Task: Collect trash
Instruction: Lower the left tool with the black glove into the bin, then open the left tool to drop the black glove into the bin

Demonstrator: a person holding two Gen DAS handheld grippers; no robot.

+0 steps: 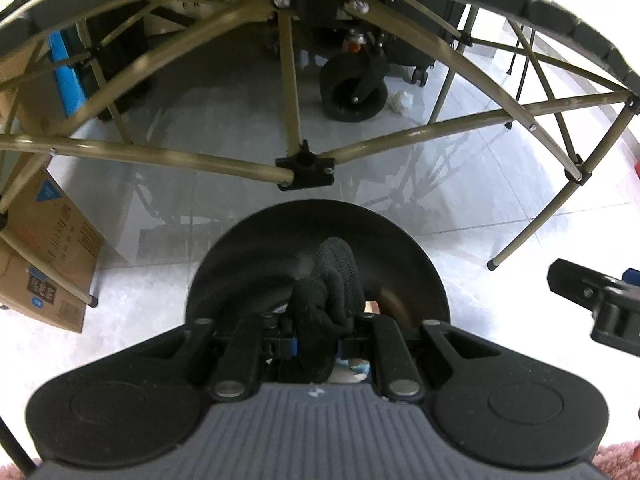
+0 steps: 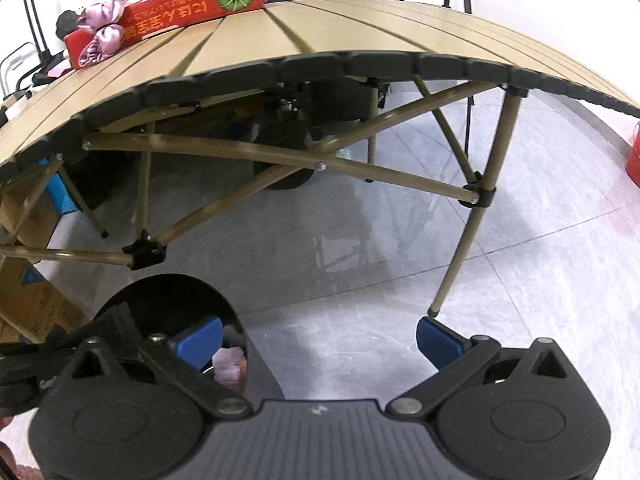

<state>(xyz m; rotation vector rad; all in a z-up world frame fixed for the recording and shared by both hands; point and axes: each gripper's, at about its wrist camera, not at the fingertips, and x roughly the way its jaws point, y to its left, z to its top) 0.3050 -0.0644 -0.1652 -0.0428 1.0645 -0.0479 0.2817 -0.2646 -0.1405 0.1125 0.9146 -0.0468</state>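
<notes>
Left tool (image 1: 320, 340) is closed narrow on something black and knitted, a glove (image 1: 332, 280) by the look of it, bunched up between the fingers. It sits right over the mouth of a round black bin (image 1: 400, 240), so the glove is above or just inside it; can't tell if it touches the wall. Pale and bluish scraps show under the tool, probably stuff already in the bin.

Right tool (image 2: 318, 340) is wide, blue pads (image 2: 436, 340) well apart, nothing between them. It hangs just beside the bin, rim at its left pad, pinkish rubbish visible inside.

Further out: glossy tiled floor (image 1: 440, 184), then the folding surface (image 2: 320, 28) on tan cross-braced legs. A white crumpled wad (image 1: 401, 101) lies on the floor under the surface, near a black wheel (image 1: 354, 92) of some cart. A cardboard box (image 1: 52, 248) leans at the left. On top of the surface at the far end: a red box (image 2: 168, 20) with a pink bow (image 2: 100, 24).

Risks, my read:
- Knit fabric could snag on the left pads when they open, so the glove hangs instead of dropping.
- Release off-centre and it lands on the rim or floor.
- The wad sits behind the leg braces; reaching for it could clip a strut or the wheel.
- A light bin on slick tile could slide or tip if nudged.
</notes>
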